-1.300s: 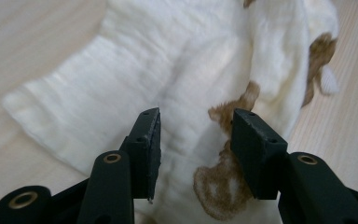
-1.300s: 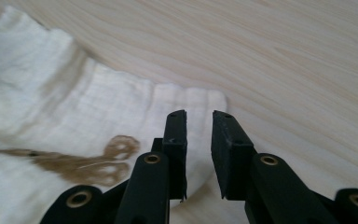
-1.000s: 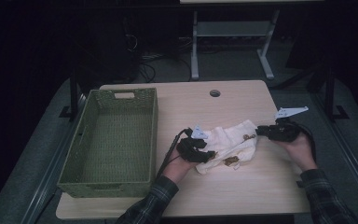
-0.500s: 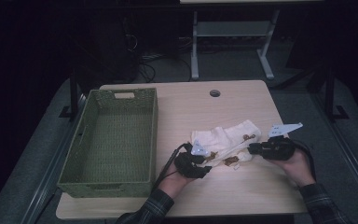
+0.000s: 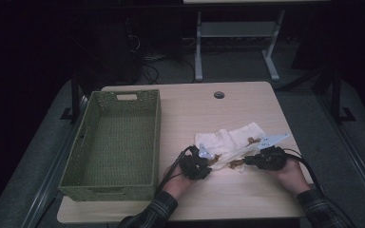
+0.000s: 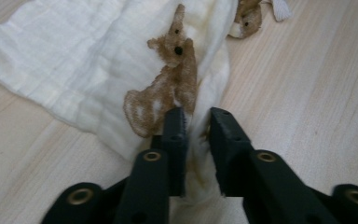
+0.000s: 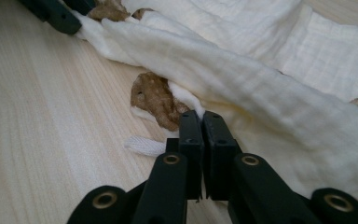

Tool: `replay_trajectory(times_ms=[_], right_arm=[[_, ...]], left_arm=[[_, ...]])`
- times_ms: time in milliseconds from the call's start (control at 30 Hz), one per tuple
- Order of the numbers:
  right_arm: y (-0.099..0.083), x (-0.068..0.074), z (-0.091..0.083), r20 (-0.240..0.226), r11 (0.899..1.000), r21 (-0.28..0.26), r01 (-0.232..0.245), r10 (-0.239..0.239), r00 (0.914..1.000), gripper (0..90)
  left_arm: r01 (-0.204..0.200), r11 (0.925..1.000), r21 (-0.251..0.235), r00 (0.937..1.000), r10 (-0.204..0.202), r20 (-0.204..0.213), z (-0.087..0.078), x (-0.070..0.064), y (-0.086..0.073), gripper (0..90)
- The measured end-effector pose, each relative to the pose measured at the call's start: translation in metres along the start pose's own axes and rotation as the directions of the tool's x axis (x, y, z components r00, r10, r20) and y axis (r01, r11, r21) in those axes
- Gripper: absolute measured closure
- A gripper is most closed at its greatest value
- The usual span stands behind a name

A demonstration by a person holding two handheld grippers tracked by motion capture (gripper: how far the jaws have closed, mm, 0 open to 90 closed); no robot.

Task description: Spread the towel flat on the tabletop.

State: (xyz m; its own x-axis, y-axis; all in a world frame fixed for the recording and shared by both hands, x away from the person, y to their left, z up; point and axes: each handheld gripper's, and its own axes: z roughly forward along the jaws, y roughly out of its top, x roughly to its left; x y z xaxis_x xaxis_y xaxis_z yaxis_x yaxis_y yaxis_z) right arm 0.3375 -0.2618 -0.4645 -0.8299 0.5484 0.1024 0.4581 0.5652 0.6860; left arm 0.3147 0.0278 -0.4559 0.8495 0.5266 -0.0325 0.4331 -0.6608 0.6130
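Observation:
A cream muslin cloth (image 5: 228, 137) with brown animal patches lies crumpled on the wooden table (image 5: 228, 109), right of centre. My left gripper (image 5: 211, 160) is at the cloth's near left edge. In the left gripper view it (image 6: 196, 123) is shut on a fold of the cloth (image 6: 74, 56), just below a brown bear patch (image 6: 168, 84). My right gripper (image 5: 247, 161) is at the near right edge. In the right gripper view it (image 7: 200, 121) is shut on the hem of the cloth (image 7: 242, 70), beside a brown patch (image 7: 154, 95) and a white tag (image 7: 142, 145).
A green woven basket (image 5: 156, 133) stands on the left half of the table with nothing in it. A round cable hole (image 5: 219, 95) is in the table's far edge. Bare wood lies between the grippers and the near edge. Desk legs stand on the dark floor beyond.
Both grippers have come toward the near edge of the table, the right one also leftward. The cloth's near edge has been dragged along and bunched between them.

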Motion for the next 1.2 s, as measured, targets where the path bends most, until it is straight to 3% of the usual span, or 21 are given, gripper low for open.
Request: replay_trajectory(times_ms=[100, 233, 300, 400, 533, 700, 867, 1033, 1200], right_arm=[[0.0, -0.001, -0.003, -0.002, 1.0, -0.013, 0.006, -0.006, 1.0, 88.4], [0.003, -0.003, -0.018, -0.004, 0.998, -0.06, -0.004, 0.004, 1.0, 88.5], [0.003, -0.006, -0.026, 0.0, 0.996, -0.088, 0.002, -0.002, 1.0, 88.4], [0.003, -0.012, -0.04, 0.016, 0.992, -0.127, 0.001, 0.001, 0.9999, 88.4], [-0.002, -0.024, -0.06, 0.045, 0.987, -0.157, -0.021, 0.028, 0.9986, 88.5], [-0.009, -0.04, -0.073, 0.045, 0.981, -0.184, -0.059, 0.068, 0.9966, 88.7], [-0.011, -0.054, -0.061, 0.045, 0.982, -0.164, -0.089, 0.098, 0.9942, 88.5], [-0.007, -0.066, -0.036, 0.065, 0.989, -0.112, -0.1, 0.108, 0.9921, 88.2], [-0.007, -0.071, -0.017, 0.088, 0.991, -0.066, -0.121, 0.126, 0.9881, 84.9]], left_arm=[[0.008, 0.9999, -0.011, 0.9999, -0.008, 0.014, -0.005, 0.002, 0.002, 80.5], [0.021, 0.9957, -0.091, 0.9997, -0.02, 0.012, -0.022, 0.003, 0.009, 81.3], [0.028, 0.9906, -0.134, 0.9996, -0.029, -0.005, -0.031, 0.004, 0.014, 81.5], [0.07, 0.9783, -0.195, 0.9975, -0.069, 0.014, -0.04, 0.009, 0.019, 81.8], [0.096, 0.9727, -0.211, 0.9948, -0.101, -0.012, -0.042, 0.014, 0.025, 82.1], [0.131, 0.9675, -0.217, 0.9901, -0.139, -0.021, -0.034, 0.02, 0.032, 82.5], [0.137, 0.9726, -0.188, 0.9862, -0.152, -0.067, -0.015, 0.032, 0.036, 82.4], [0.157, 0.9749, -0.158, 0.9766, -0.177, -0.123, 0.004, 0.046, 0.038, 82.0], [0.172, 0.9761, -0.133, 0.9719, -0.19, -0.139, 0.018, 0.054, 0.036, 78.2]])
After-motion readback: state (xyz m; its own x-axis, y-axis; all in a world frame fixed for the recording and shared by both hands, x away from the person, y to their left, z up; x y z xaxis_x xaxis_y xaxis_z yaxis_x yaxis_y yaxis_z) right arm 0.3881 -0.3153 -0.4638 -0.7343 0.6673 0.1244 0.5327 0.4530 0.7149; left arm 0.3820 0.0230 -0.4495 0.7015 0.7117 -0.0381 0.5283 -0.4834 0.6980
